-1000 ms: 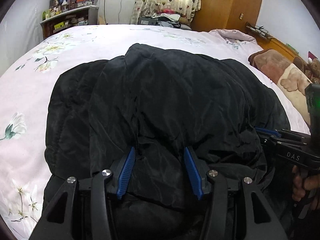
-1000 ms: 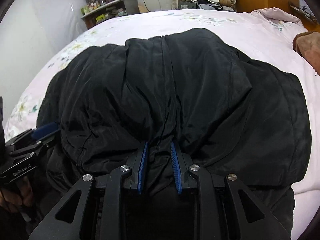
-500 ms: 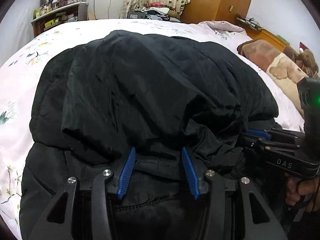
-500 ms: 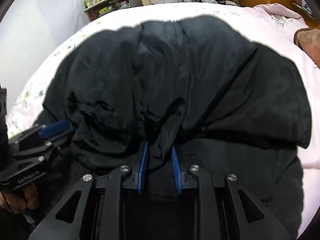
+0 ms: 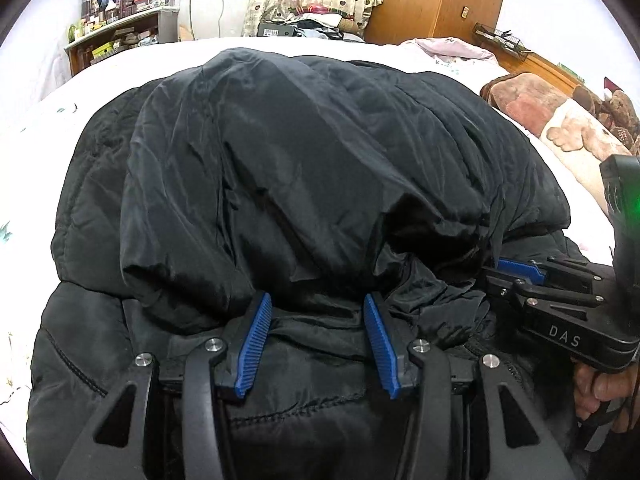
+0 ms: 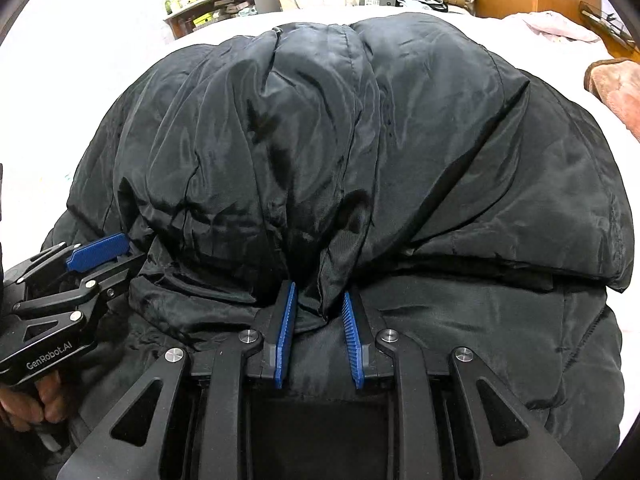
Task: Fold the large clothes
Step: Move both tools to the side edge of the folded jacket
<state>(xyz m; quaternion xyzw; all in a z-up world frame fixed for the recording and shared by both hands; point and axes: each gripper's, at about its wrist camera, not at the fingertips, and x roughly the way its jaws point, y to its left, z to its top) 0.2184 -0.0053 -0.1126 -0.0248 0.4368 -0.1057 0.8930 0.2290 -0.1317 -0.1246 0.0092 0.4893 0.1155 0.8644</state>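
Bright daylight overexposes the white bedsheet (image 5: 48,120) at the upper left; the black jacket (image 5: 320,160) shows soft sheen; frame edges curve and darken.

- One big black padded jacket (image 5: 304,168), there it is, doubled over on itself.
- One white floral-print bed sheet (image 5: 40,128) beneath it.
- Two black two-finger grippers with blue ribbed pads: left gripper (image 5: 316,320), right gripper (image 6: 318,308) (each also peeks into the other's view).
- One brown bear-print blanket (image 5: 560,120).
- One wooden wardrobe (image 5: 436,0).
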